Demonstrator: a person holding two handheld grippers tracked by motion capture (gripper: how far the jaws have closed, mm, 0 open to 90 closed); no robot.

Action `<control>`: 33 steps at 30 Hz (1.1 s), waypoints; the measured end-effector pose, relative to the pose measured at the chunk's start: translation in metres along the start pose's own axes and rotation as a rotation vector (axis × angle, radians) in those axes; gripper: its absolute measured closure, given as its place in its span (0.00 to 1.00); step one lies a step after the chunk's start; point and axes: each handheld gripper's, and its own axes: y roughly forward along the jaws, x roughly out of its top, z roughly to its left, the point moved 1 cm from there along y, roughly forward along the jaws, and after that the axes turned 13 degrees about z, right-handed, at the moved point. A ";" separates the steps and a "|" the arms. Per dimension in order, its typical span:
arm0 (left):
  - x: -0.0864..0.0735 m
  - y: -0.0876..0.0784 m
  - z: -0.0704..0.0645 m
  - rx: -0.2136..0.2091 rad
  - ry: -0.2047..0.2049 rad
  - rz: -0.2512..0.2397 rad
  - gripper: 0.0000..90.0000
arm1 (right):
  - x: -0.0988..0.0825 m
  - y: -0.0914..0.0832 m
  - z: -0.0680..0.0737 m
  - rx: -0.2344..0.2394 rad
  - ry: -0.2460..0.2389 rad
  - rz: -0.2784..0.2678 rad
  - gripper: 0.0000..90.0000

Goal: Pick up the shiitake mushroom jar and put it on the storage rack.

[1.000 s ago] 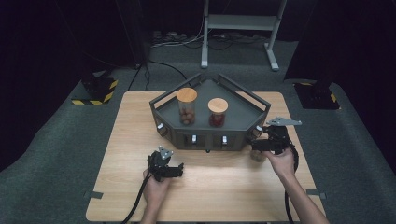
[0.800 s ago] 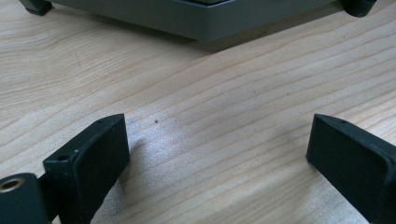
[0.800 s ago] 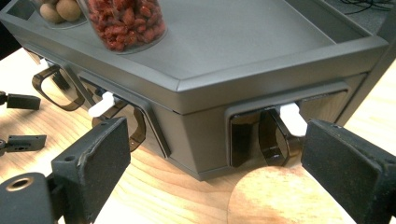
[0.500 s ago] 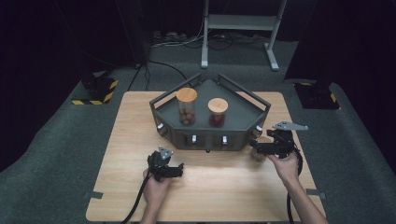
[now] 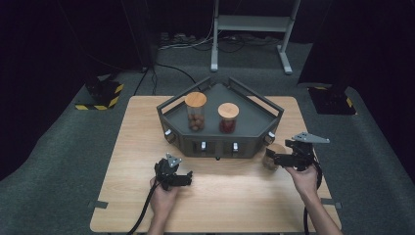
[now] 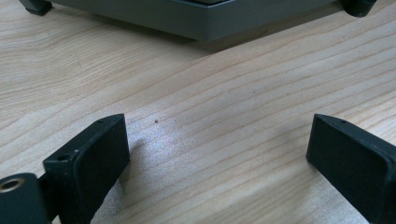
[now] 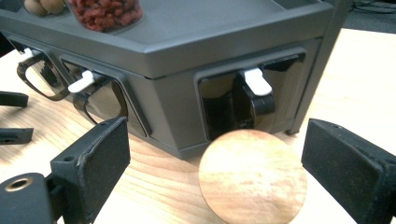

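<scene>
Right gripper (image 7: pixel 215 172) jaws wide, straddling a wooden-lidded jar (image 7: pixel 252 176) at lower centre of the right gripper view, just before the grey rack (image 7: pixel 187 51). Glass likely: rigid, slippery, fragile; grip below the lid. Left gripper (image 6: pixel 215 154) wide, empty.

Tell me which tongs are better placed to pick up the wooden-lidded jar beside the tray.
Right. The right tongs stand open astride the wooden-lidded jar, not gripping it; the left tongs rest open on bare table, far off.

Grey rack (image 7: pixel 196 51) directly behind wooden lid (image 7: pixel 252 176)
</scene>
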 end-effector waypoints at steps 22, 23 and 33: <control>0.000 0.000 0.000 0.000 0.000 -0.001 0.07 | -0.041 0.002 -0.017 -0.034 0.074 0.003 0.08; 0.000 0.000 0.000 0.000 0.000 0.000 0.07 | -0.043 0.002 -0.017 -0.036 0.077 0.003 0.08; 0.000 0.000 0.000 0.000 0.000 0.000 0.07 | -0.060 0.009 -0.016 -0.046 0.086 0.024 0.09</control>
